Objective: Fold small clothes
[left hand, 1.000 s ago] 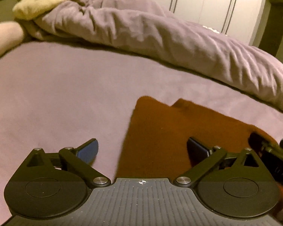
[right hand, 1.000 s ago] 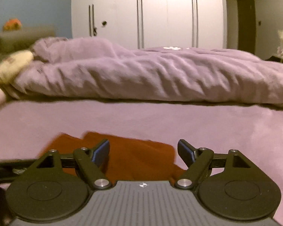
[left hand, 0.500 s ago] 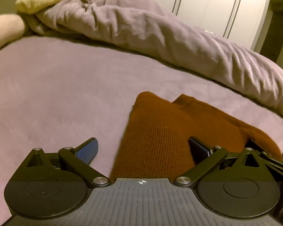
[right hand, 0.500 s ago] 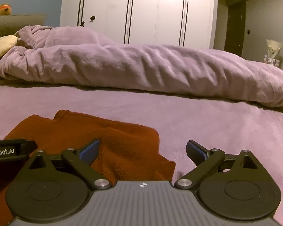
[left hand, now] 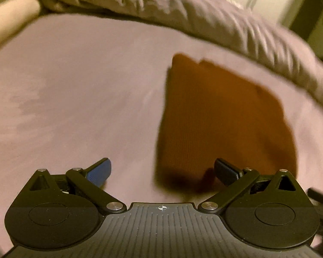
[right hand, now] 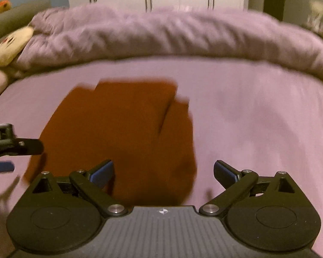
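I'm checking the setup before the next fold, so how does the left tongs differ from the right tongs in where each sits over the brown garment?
The left tongs straddles the brown garment's left edge, with its left finger over bare purple sheet; the right tongs straddles the garment's right edge, with its right finger over sheet. The left tongs shows in the right wrist view; the right tongs is barely visible in the left view. Both are open, gripping nothing.

A bed covered in a smooth lilac sheet (left hand: 79, 90) carries everything. A rust-brown knitted garment (right hand: 122, 133), folded into a rough rectangle with one flap overlapping its right side, lies flat on the sheet. Along the far edge a rumpled mauve duvet (right hand: 172, 36) is bunched in a long ridge, with a cream plush toy (right hand: 11, 45) against its left end.
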Available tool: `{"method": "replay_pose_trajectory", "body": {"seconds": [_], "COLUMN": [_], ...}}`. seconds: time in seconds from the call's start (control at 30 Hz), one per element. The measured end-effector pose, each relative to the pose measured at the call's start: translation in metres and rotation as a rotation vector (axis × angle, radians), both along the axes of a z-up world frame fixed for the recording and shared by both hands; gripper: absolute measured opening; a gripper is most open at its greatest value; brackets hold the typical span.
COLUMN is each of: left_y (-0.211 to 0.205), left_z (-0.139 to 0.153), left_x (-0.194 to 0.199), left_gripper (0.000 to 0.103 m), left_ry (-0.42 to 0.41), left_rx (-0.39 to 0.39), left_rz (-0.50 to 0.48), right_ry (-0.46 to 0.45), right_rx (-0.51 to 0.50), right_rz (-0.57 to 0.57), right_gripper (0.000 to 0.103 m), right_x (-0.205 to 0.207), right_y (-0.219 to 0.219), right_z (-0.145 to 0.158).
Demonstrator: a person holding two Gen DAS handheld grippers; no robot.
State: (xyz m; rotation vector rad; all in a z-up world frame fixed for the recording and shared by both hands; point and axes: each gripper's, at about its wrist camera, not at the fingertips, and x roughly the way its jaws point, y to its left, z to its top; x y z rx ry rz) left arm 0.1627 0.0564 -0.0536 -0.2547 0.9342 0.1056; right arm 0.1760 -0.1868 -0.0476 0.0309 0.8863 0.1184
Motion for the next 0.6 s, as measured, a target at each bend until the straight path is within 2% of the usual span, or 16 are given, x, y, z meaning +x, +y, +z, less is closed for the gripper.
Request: {"method": "replay_pose_trajectory", "body": {"seconds": [0.07, 0.17, 0.37, 0.5, 0.6], "left_y": [-0.006, -0.007, -0.012, -0.018, -0.020], "left_z": [0.002, 0.006, 0.015, 0.024, 0.029], "left_x": [-0.017, -0.033, -0.038, -0.040, -0.042], "left_gripper": [0.103, 0.103, 0.103, 0.103, 0.103], "left_ry": [0.019, 0.032, 0.068, 0.058, 0.051], "left_rx": [0.043, 0.051, 0.073, 0.098, 0.098], "left_rz": [-0.027, -0.042, -0.061, -0.076, -0.086], "right_ry": [0.076, 0.148, 0.119, 0.101, 0.099], "right_rx": [0.023, 0.014, -0.049, -0.023, -0.042], "right_rz": [-0.015, -0.030, 0.011, 0.020, 0.012], "right_gripper": [0.099, 0.099, 0.099, 0.099, 0.099], "right_x": [-0.020, -0.038, -0.054, -0.056, -0.052], "right_y": [-0.005, -0.007, 0.007, 0.009, 0.011], "right_z": [0.000, -0.001, 0.017, 0.032, 0.038]}}
